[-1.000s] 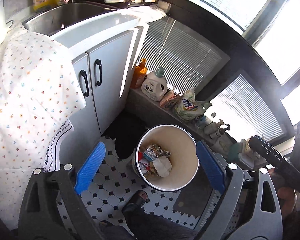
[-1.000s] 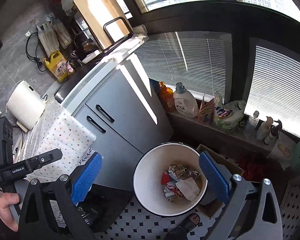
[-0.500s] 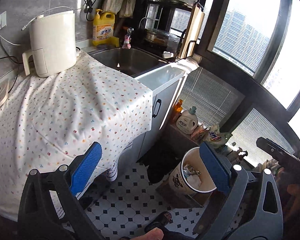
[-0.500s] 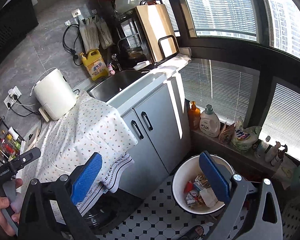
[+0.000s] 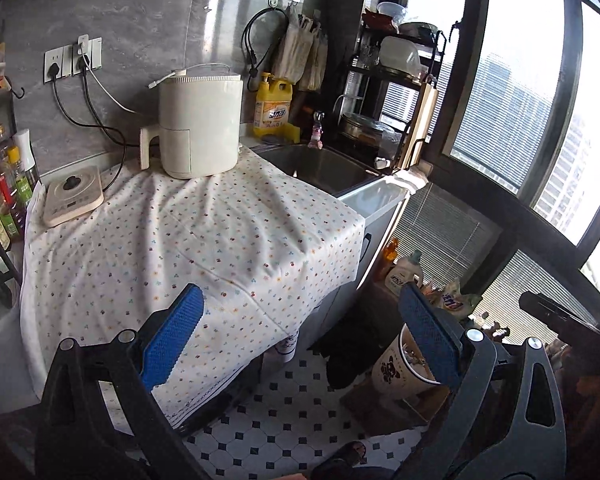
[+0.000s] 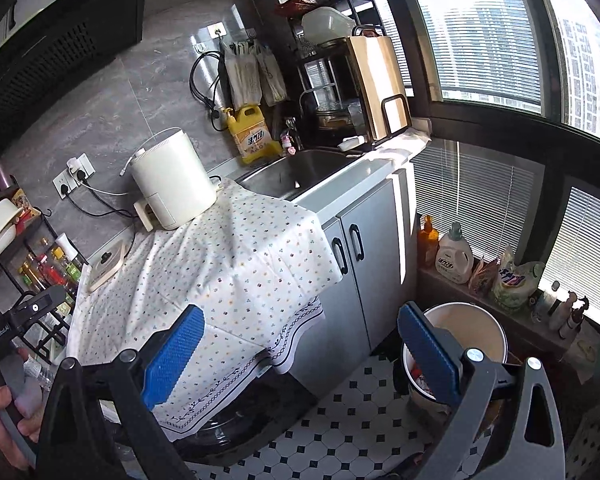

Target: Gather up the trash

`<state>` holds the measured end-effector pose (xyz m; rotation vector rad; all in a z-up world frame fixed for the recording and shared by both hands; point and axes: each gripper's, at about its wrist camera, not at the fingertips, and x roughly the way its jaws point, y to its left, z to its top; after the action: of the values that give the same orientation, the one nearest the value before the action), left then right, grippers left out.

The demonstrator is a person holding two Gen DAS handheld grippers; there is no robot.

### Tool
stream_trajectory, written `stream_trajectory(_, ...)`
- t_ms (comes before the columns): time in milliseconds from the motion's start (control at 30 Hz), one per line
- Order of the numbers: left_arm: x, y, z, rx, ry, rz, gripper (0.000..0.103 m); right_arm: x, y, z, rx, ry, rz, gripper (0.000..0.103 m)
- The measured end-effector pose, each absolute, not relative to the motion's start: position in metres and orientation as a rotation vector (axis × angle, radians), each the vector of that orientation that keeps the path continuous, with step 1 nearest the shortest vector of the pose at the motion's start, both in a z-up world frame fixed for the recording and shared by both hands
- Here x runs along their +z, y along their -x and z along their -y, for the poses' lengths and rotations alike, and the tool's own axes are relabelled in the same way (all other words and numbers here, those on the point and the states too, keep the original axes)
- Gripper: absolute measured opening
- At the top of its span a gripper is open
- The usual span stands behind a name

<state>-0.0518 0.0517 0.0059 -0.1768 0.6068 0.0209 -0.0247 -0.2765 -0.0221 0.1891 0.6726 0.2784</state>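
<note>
A white trash bin stands on the tiled floor by the cabinet, with wrappers inside, partly hidden behind my right fingertip. It also shows in the left wrist view, low right. My left gripper is open and empty, held above the edge of the cloth-covered counter. My right gripper is open and empty, held over the cloth's hanging corner, left of the bin. No loose trash shows on the cloth.
A white appliance and a flat scale-like device sit on the floral cloth. A sink with a yellow detergent jug lies behind. Bottles line the window ledge. A condiment rack stands at left.
Both grippers have lifted and tilted up from over the bin toward the counter. The bin has dropped to the lower right of both views. Both stay open.
</note>
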Motion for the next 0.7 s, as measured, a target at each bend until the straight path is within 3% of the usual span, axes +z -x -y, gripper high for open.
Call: stream_trajectory(700, 0.057, 0.136, -0.09, 0.132, 0.18, -0.471, 0.097, 0.028, 0.073, 0.242, 0.338, -0.125, -0.618, 0.095)
